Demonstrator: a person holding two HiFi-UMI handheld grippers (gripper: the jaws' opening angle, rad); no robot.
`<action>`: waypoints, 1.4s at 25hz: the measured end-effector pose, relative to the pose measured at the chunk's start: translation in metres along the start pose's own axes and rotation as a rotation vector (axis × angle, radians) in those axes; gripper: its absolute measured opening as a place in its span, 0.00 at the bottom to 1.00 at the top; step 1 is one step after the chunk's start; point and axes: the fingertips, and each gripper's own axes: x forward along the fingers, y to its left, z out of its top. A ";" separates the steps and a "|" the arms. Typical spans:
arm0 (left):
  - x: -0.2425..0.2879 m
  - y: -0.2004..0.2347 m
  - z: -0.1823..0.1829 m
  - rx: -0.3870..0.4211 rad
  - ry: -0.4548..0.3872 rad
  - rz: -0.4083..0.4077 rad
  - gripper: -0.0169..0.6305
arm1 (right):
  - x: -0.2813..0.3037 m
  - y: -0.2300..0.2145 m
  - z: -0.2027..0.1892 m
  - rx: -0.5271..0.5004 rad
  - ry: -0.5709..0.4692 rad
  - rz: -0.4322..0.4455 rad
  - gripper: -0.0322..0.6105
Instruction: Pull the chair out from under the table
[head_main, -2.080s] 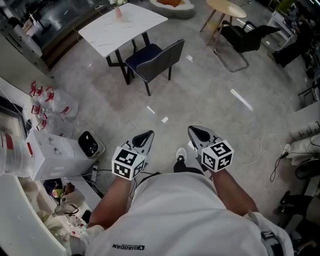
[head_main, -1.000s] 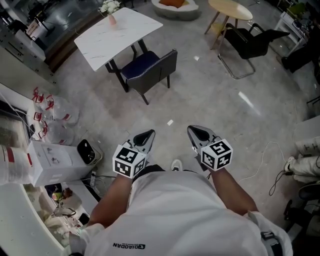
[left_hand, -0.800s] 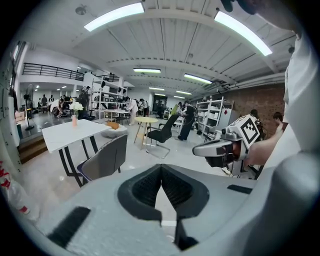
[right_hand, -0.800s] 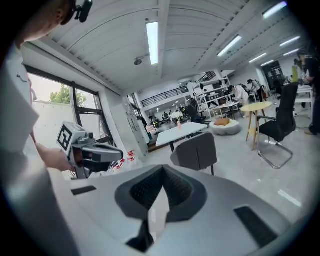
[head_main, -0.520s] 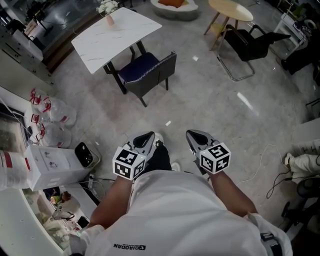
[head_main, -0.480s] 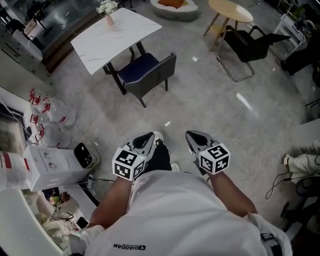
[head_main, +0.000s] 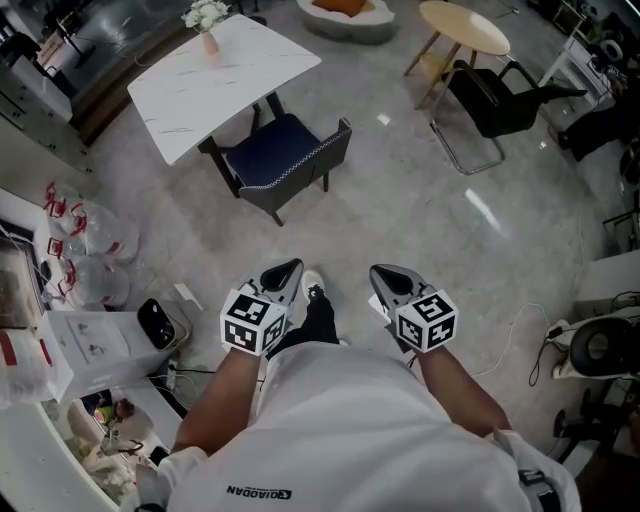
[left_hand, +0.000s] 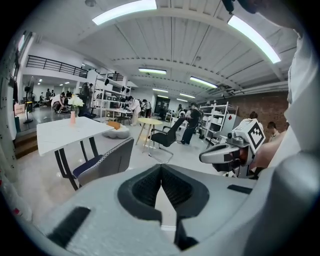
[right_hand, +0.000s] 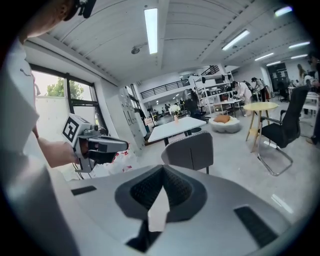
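A dark grey chair (head_main: 285, 160) with a blue seat is tucked partly under the white marble table (head_main: 220, 80), its back facing me. It also shows in the left gripper view (left_hand: 102, 165) and the right gripper view (right_hand: 190, 150). My left gripper (head_main: 290, 268) and right gripper (head_main: 378, 272) are held side by side in front of the person's body. Both point toward the chair and are well short of it. Both are shut with nothing between the jaws (left_hand: 161, 167) (right_hand: 162, 170). Each gripper view shows the other gripper: the right one (left_hand: 227, 154) and the left one (right_hand: 102, 145).
A vase of flowers (head_main: 205, 20) stands on the table. A black office chair (head_main: 495, 95) and a round wooden table (head_main: 462, 25) stand at the back right. Plastic bags (head_main: 85, 250) and a white box (head_main: 95, 345) lie at the left. A cable (head_main: 515, 330) lies on the floor at the right.
The person has walked forward, and both shut grippers have moved with them toward the chair. The chair and table look nearer and have not moved.
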 end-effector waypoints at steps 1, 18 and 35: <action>0.007 0.009 0.006 0.000 0.001 -0.002 0.04 | 0.008 -0.006 0.006 0.002 0.002 -0.003 0.06; 0.100 0.156 0.114 0.026 -0.033 -0.022 0.04 | 0.154 -0.085 0.131 -0.052 0.031 -0.009 0.06; 0.132 0.231 0.132 -0.006 -0.041 0.030 0.04 | 0.233 -0.119 0.196 -0.136 0.048 0.046 0.06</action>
